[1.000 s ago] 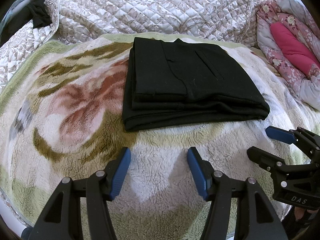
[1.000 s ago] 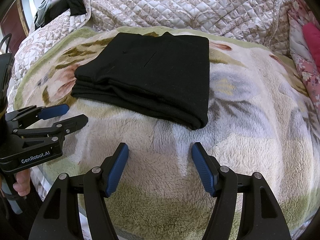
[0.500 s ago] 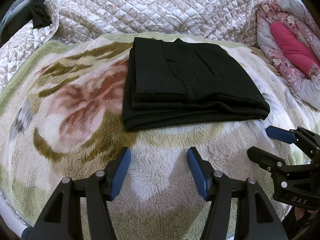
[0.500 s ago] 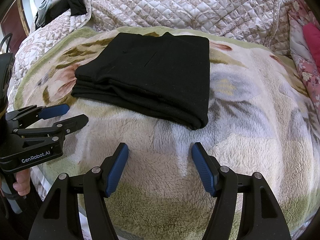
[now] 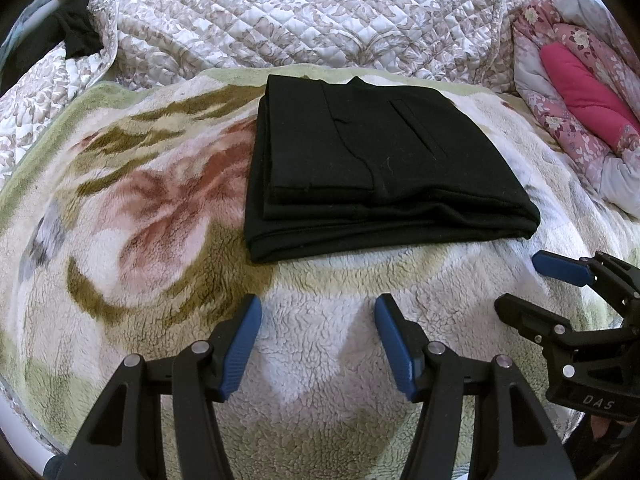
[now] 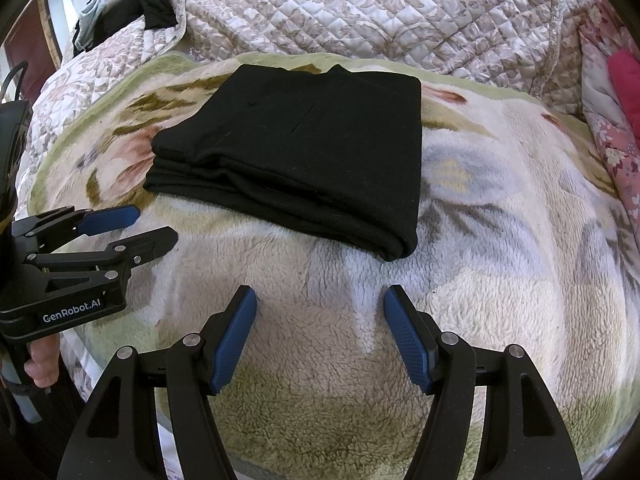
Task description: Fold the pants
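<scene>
The black pants (image 5: 372, 168) lie folded in a flat rectangular stack on the fleece blanket (image 5: 132, 216); they also show in the right wrist view (image 6: 304, 152). My left gripper (image 5: 318, 312) is open and empty, hovering over the blanket just in front of the stack. My right gripper (image 6: 320, 304) is open and empty too, in front of the stack's near right corner. Each gripper shows in the other's view: the right one (image 5: 524, 280) at the lower right, the left one (image 6: 148, 224) at the left.
A quilted bedspread (image 5: 304, 16) rises behind the blanket. A pink floral quilt (image 5: 576, 92) lies bunched at the right. Dark clothes (image 6: 156, 4) hang at the far left. The bed's front edge (image 6: 92, 356) runs just below the grippers.
</scene>
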